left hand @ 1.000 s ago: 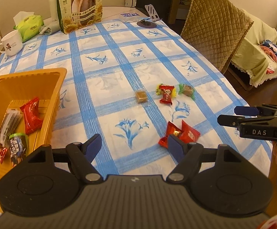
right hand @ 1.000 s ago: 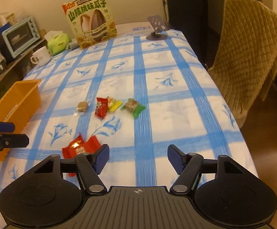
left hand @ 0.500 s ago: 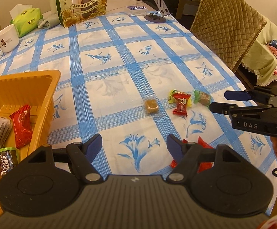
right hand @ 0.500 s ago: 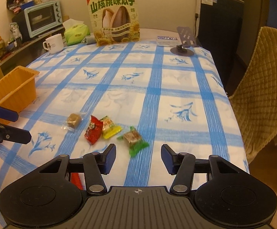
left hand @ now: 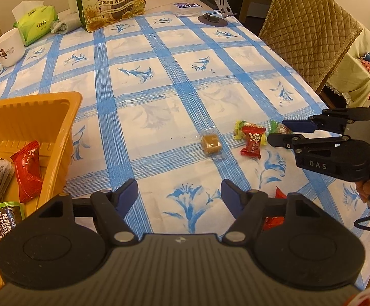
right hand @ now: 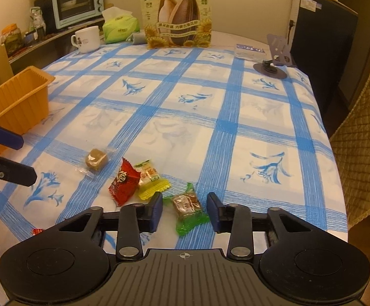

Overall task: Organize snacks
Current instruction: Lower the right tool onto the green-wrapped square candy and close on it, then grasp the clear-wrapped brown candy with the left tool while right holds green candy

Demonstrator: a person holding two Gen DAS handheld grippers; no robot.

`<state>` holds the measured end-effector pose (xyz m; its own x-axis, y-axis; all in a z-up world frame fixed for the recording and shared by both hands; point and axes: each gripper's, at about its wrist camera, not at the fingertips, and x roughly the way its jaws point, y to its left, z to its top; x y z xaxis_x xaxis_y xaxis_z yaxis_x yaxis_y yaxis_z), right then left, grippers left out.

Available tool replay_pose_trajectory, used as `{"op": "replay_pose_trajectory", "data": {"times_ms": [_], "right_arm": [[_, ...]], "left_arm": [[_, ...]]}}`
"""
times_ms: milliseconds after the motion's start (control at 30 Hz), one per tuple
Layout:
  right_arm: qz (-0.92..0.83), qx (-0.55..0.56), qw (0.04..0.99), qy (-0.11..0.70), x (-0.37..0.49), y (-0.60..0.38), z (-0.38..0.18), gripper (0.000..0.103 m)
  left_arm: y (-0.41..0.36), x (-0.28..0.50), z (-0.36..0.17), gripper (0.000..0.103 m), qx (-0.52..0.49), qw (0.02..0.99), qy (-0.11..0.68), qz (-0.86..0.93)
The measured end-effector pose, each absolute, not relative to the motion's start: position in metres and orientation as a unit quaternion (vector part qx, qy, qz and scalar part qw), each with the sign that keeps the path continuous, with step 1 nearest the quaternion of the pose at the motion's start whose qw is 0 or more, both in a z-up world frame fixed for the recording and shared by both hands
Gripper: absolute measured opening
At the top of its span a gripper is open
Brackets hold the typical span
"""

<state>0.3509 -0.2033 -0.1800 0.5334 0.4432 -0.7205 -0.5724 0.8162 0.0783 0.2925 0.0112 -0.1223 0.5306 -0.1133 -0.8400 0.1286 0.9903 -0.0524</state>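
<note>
Green candy (right hand: 188, 207) lying on the tablecloth (right hand: 248, 117), sitting between the parted fingers of the right gripper (right hand: 185, 210), not yet pinched; jaws standing partly open, touching nothing as far as visible. Yellow candy (right hand: 149, 178) and red candy (right hand: 122, 185) lying just left of it, overlapping each other, with a brown candy (right hand: 96, 159) in clear wrap farther left. Two more red packets (left hand: 274, 219) lying near the table's front edge, mostly hidden behind the left gripper (left hand: 179, 195). Left gripper hovering over bare cloth, jaws standing wide open, holding nothing. Orange basket (left hand: 32, 112) sitting at the left, containing a red packet (left hand: 28, 170) and several dark-wrapped snacks. Sunflower seed bag (right hand: 176, 10) standing upright at the far end, beside a tissue pack (right hand: 118, 25) and a mug (right hand: 87, 38). Phone stand (right hand: 274, 58) sitting at the far right corner.
</note>
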Motion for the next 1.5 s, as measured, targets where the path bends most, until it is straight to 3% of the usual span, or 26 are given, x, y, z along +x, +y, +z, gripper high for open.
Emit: {"op": "replay_pose_trajectory", "data": {"times_ms": [133, 333, 833, 933, 1233, 1500], "right_arm": [[0.284, -0.075, 0.873, 0.388, 0.348, -0.203, -0.177, 0.021], [0.247, -0.017, 0.888, 0.387, 0.343, -0.22, -0.162, 0.021], [0.173, 0.068, 0.901, 0.391, 0.322, -0.27, -0.144, 0.021], [0.164, 0.074, 0.901, 0.395, 0.316, -0.277, -0.145, 0.021], [0.155, 0.082, 0.9, 0.398, 0.305, -0.284, -0.143, 0.021], [0.161, 0.081, 0.903, 0.391, 0.298, -0.282, -0.135, 0.021]], "left_arm": [[0.008, 0.298, -0.125, 0.067, 0.009, 0.875, 0.479, -0.075], [0.0, 0.313, -0.129, 0.064, 0.003, 0.876, 0.473, -0.09], [-0.025, 0.351, -0.149, 0.038, 0.023, 0.876, 0.468, -0.115], [-0.027, 0.355, -0.152, 0.028, 0.029, 0.875, 0.47, -0.116], [-0.029, 0.354, -0.153, 0.018, 0.037, 0.875, 0.468, -0.117], [-0.026, 0.346, -0.144, 0.018, 0.035, 0.88, 0.458, -0.12]]}}
